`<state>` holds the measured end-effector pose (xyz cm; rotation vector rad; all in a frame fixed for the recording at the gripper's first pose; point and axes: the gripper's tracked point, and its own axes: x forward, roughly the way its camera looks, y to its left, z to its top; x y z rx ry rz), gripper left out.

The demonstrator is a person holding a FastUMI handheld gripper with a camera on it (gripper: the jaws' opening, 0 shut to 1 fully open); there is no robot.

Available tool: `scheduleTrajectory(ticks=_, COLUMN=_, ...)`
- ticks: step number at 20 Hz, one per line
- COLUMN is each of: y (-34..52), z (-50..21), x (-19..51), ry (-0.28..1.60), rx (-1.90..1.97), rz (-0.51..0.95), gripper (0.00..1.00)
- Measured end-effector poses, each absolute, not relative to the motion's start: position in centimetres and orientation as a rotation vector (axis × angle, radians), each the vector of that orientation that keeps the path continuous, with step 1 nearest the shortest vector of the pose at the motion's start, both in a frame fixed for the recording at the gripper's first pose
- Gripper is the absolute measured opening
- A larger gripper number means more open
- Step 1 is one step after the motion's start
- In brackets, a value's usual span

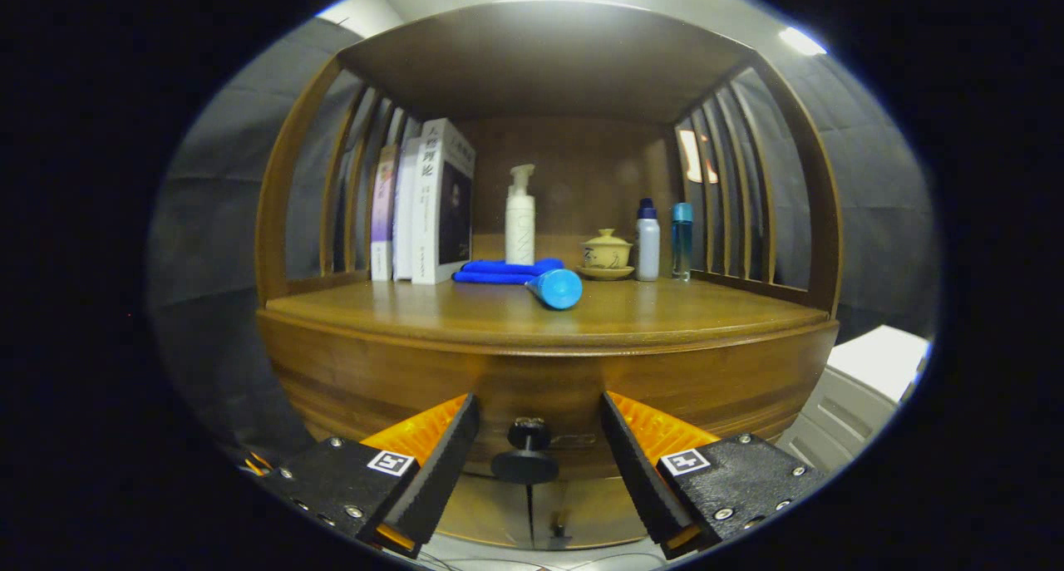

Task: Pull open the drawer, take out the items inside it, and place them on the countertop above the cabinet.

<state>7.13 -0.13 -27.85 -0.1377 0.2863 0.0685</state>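
The drawer [540, 388] looks closed, so by my reading the task has barely begun: pulling it open and emptying it are both left. The hand-held gripper [539, 438] is wide open and holds nothing, with the drawer knob [526, 455] between its fingers, untouched. What the drawer contains cannot be seen. On the tabletop [648, 309] above lies a blue tube [555, 287].
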Motion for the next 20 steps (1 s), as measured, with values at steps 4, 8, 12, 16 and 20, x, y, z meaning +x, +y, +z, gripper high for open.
scheduleTrajectory(ticks=4, y=-0.5, z=-24.7, x=4.8, ry=0.276, rx=-0.169, rz=0.181, gripper=0.94)
scheduleTrajectory(ticks=8, y=0.0, z=-18.0, x=3.5, ry=0.175, rx=-0.233, rz=0.241, gripper=0.95)
scheduleTrajectory(ticks=12, y=-2.7, z=-10.5, x=3.0, ry=0.125, rx=-0.239, rz=0.161, gripper=0.95)
scheduleTrajectory(ticks=16, y=-4.8, z=-1.0, x=2.1, ry=0.014, rx=-0.097, rz=0.088, gripper=0.95)
scheduleTrajectory(ticks=20, y=-6.8, z=2.4, x=1.5, ry=0.004, rx=-0.05, rz=0.021, gripper=0.95)
